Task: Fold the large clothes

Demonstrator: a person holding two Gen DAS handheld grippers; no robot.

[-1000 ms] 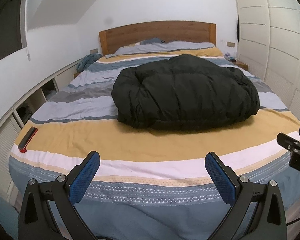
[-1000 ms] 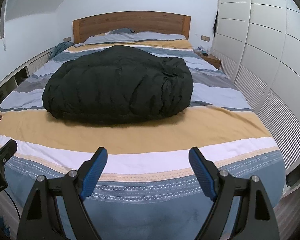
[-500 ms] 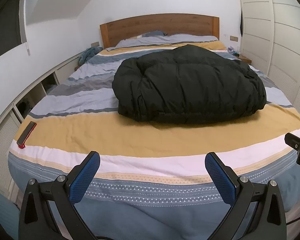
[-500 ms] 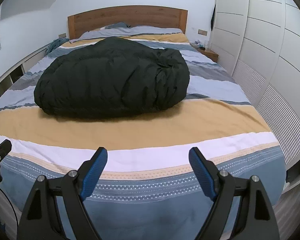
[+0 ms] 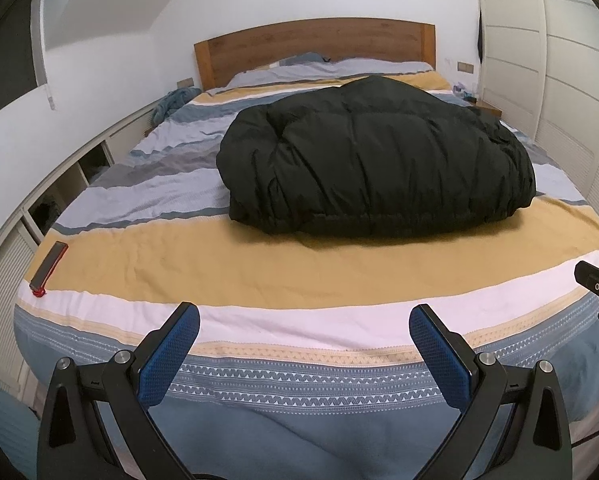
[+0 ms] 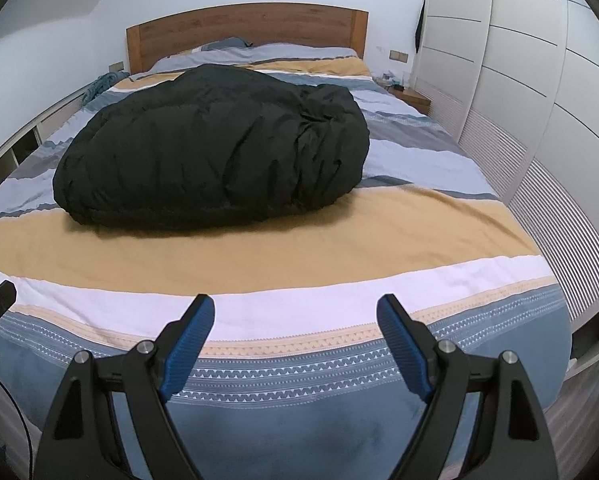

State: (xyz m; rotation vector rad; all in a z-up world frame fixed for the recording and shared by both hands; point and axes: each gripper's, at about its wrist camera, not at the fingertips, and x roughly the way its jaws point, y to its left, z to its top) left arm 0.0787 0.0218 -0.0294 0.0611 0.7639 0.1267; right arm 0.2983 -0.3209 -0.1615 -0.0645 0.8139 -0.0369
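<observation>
The black puffer jacket [image 5: 375, 164] lies bundled in one bulky, rounded mound on the bed [image 5: 259, 276]. The quilted shell is heavily creased and slightly glossy. In the left wrist view it sits centre toward 1 o'clock; in the right wrist view, toward 11 o'clock. Its near edge rests on the yellow stripe, its far end toward the headboard.

You find no readable text, label, brand, number or sign in either view. Bed cover [image 5: 299, 368] carries only woven triangle bands, no lettering. Small red-edged object [image 5: 49, 266] at left edge of bed shows no legible marking. Black gripper frames show no print you can make out.
</observation>
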